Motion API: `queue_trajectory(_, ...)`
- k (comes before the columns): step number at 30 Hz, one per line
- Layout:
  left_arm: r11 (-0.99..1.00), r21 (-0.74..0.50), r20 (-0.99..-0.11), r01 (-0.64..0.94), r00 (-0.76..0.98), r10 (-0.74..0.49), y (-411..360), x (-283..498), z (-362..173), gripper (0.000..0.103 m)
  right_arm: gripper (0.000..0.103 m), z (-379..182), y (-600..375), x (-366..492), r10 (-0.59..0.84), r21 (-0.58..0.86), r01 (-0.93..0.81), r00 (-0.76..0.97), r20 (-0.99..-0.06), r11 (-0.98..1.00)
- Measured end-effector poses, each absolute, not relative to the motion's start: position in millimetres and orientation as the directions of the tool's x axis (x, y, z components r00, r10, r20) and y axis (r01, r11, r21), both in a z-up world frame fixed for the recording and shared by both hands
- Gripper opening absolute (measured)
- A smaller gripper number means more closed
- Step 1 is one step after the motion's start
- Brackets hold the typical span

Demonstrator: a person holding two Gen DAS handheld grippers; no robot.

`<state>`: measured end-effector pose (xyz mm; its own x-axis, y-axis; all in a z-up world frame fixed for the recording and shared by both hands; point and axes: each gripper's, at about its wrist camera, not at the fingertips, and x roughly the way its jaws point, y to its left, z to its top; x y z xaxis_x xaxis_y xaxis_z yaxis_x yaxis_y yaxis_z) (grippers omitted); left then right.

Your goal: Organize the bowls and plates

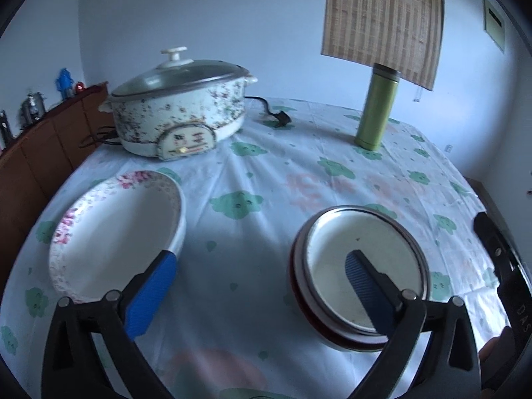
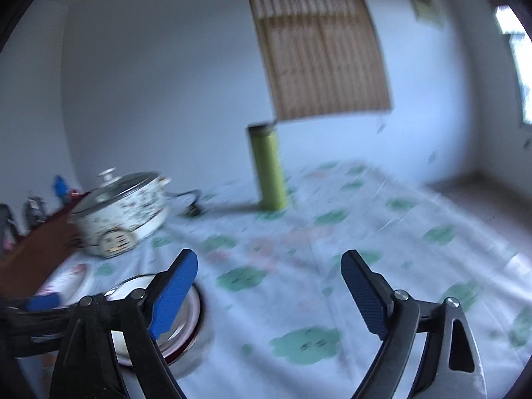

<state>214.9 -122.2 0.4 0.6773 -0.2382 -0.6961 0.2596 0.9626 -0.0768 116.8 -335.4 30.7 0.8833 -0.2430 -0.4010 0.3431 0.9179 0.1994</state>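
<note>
Left gripper (image 1: 259,286) gapes wide, holding nothing; right gripper (image 2: 269,289) likewise spread and bare. Floral bowl (image 1: 116,232) at 9 o'clock, red-rimmed bowl (image 1: 359,276) at 3, apart on the tablecloth (image 1: 252,183): stacking not yet begun, I reckon

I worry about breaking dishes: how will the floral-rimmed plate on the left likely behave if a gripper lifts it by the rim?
The floral plate looks like glazed ceramic, so it is probably stiff, rather heavy and breakable. Its glossy rim may slip between narrow pads. Held at one edge only, so wide and shallow a dish would likely sag downward. The left gripper is open and empty.
</note>
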Motion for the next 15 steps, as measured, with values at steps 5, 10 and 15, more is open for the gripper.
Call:
queue_trajectory(5, 0.932, -0.199, -0.695, 0.303, 0.627, -0.352, -117.0, 218.4, -1.1, 0.103, 0.09, 19.8, -351.0, 125.8, -0.081, 0.363, 0.284, 0.871, -0.484, 0.887)
queue_trajectory(10, 0.908, -0.3, -0.674, 0.293, 0.608, -0.419, -108.7, 221.9, -0.7, 0.103, 0.09, 18.6, -352.8, 125.3, -0.046, 0.406, 0.274, 0.871, -0.489, 0.872)
queue_trajectory(15, 0.944, -0.194, -0.705, 0.269, 0.631, -0.324, -119.8, 220.0, -1.4, 0.103, 0.09, 18.8, -357.8, 124.5, 0.002, 0.487, 0.265, 0.876, -0.482, 0.832)
